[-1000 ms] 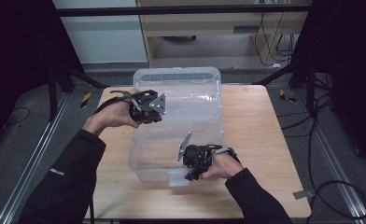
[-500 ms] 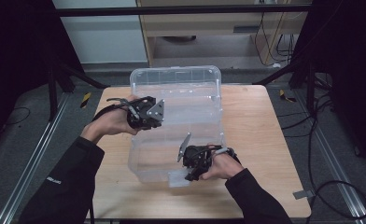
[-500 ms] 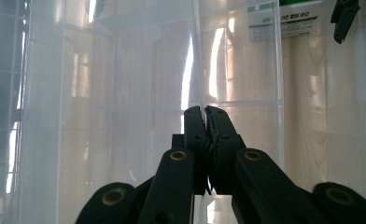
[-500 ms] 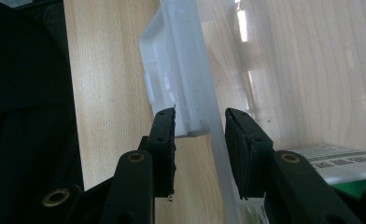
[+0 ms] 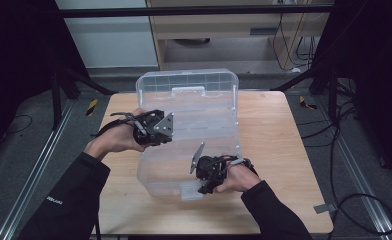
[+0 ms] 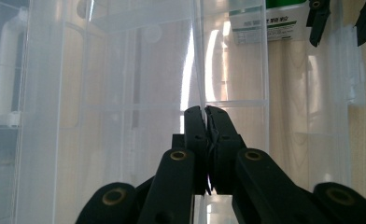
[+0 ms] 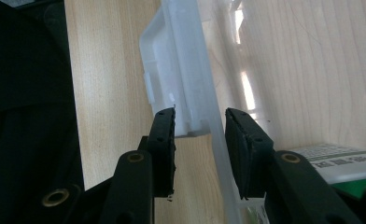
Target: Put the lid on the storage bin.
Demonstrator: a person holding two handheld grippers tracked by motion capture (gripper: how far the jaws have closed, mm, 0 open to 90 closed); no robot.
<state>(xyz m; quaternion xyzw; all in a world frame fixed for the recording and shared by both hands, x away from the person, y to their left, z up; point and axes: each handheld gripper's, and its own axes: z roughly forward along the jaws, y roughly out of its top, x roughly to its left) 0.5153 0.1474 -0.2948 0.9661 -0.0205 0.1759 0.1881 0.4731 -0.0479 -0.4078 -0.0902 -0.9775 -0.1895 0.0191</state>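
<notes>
One clear plastic storage box (image 5: 184,160) sits in the middle of the pale wooden table (image 5: 279,150), its hinged transparent lid (image 5: 186,92) standing open at the far side. Two grippers work it, one in each hand of the person at the near edge.

The left gripper (image 5: 154,129) is clenched on the box's thin left side wall (image 6: 199,56); in the left gripper view the jaws meet on that clear sheet, one pad on each face of it. That grip looks meant to steady or steer the box from its side.

The right gripper (image 5: 208,172) is at the near front wall, beside the moulded latch tab (image 7: 172,79). In the right gripper view its jaws straddle the rim (image 7: 204,98) there, the left pad against the tab's lower edge, the right pad close to the wall, though I cannot tell if it presses. It reads to me as a hold on the front edge, bracing the box while the other hand moves it.

Inside the box lies one flat green-and-white packet (image 7: 340,170), down on the floor near the front. I count nothing else on the table.
</notes>
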